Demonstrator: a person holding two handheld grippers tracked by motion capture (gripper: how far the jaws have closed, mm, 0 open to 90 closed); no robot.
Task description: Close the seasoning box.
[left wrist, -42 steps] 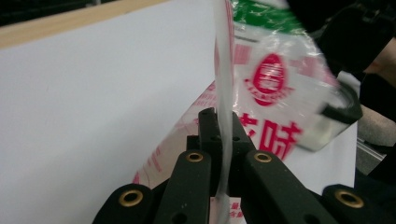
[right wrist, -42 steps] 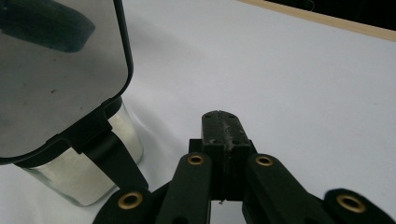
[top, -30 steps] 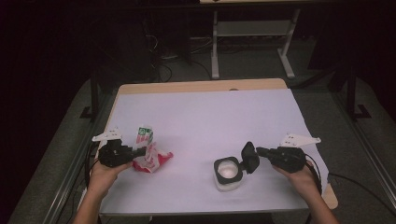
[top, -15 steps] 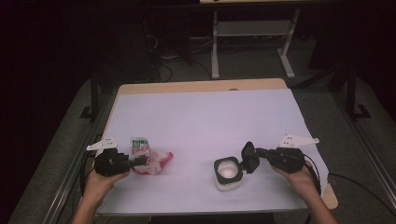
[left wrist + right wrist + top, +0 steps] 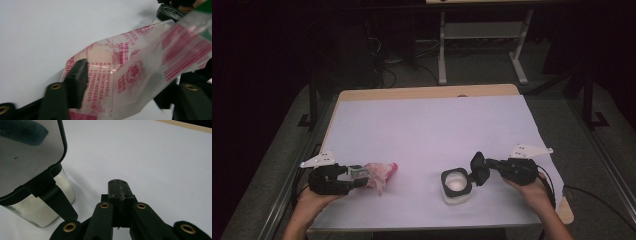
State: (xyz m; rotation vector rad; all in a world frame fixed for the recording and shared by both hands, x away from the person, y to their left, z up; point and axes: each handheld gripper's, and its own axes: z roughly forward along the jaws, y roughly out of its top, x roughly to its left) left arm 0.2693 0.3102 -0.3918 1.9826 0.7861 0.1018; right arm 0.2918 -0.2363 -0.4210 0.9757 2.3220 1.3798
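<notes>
High view, nearest the person: the left gripper (image 5: 358, 178) has just been opening its jaws, and the red-printed clear packet (image 5: 379, 174) lies between them on the white table cover (image 5: 427, 125), one pad beside it, apart from the film. Across at the right, the right gripper (image 5: 478, 168) is closed on nothing, just beside the clear jar (image 5: 456, 186) with its black lid (image 5: 479, 168) swung up
</notes>
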